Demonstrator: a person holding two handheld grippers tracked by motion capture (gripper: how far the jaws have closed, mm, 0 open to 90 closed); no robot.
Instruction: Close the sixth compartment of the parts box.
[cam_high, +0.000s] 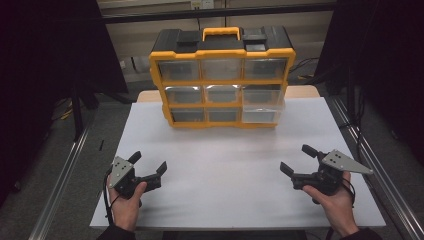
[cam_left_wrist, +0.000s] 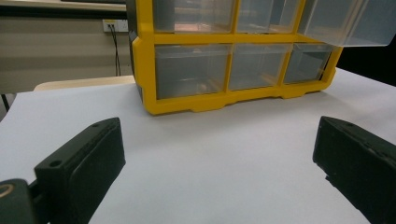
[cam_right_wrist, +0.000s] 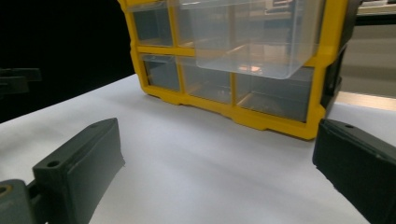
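A yellow and black organiser case (cam_high: 222, 75) with clear plastic drawers stands upright at the far middle of the white table (cam_high: 225, 165). Its middle-right drawer (cam_high: 264, 97) is pulled part way out; the same drawer (cam_right_wrist: 252, 42) juts toward me in the right gripper view and the drawer (cam_left_wrist: 348, 21) shows at the top right of the left gripper view. My left gripper (cam_high: 148, 164) rests open near the front left, empty. My right gripper (cam_high: 298, 159) is open near the front right, empty. Both point toward the case (cam_left_wrist: 233, 70).
The table's front edge lies just under both hands. A metal rail (cam_high: 62, 175) runs along the left side and another rail (cam_high: 372, 165) along the right. A wall socket with a cable (cam_left_wrist: 112, 28) sits behind the table. Bare white surface lies between the grippers and the case.
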